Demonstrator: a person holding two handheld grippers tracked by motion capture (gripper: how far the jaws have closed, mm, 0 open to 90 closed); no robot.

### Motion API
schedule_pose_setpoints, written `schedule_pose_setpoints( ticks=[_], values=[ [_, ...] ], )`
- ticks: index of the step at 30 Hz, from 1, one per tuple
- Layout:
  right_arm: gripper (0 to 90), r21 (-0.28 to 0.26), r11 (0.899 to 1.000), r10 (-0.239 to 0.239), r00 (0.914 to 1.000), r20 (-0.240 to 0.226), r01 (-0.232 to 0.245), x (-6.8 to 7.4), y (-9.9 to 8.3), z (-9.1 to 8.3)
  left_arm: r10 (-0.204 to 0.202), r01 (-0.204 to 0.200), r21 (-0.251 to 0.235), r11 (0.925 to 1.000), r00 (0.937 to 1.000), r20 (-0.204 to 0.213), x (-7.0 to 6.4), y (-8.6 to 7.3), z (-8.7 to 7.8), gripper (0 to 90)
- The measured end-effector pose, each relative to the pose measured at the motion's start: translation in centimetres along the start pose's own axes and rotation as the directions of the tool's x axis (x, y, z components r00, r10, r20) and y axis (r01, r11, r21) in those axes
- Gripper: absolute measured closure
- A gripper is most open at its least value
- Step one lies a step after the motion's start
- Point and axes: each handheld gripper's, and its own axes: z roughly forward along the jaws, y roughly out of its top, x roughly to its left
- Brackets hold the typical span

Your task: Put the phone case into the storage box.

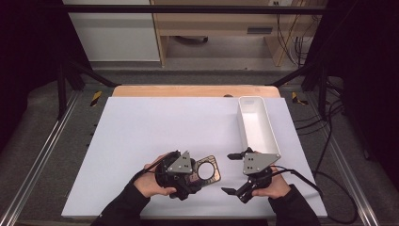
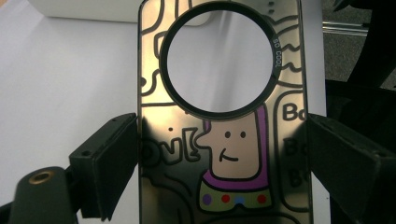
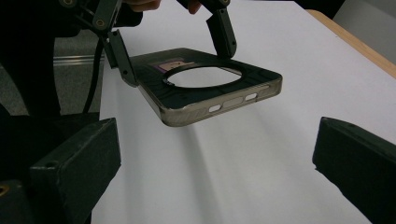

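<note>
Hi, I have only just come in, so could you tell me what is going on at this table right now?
A person holds a gripper in each hand over a white table. The left gripper is clamped on the two long edges of a phone case with a cartoon print and a big round hole, holding it raised off the table. The right gripper is open and holds nothing, beside the case. A white tray stands at the far right, seemingly empty.

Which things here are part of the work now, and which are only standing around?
In use:
phone case, clamped by the left gripper
right gripper, open beside it

Standing around:
white bin, looks empty
cables beyond the table
</note>
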Motion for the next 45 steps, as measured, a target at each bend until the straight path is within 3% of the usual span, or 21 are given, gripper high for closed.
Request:
schedule_pose_setpoints(
  ticks=[27, 45],
  values=[
    [3.0, 0.001, 1.0, -0.021, 0.9981, -0.058, 0.021, 0.1, 0.5, 1.5, 0.06, -0.06, 0.002, 0.9982, 0.9957, 0.071, -0.7, 0.8, 0.6, 11.7],
    [5.5, 0.011, 0.999, -0.033, 0.9898, -0.139, 0.034, 0.5, 0.4, 2.4, 0.099, -0.101, 0.013, 0.9948, 0.9893, 0.108, -1.3, 1.4, 0.9, 11.7]
  ],
)
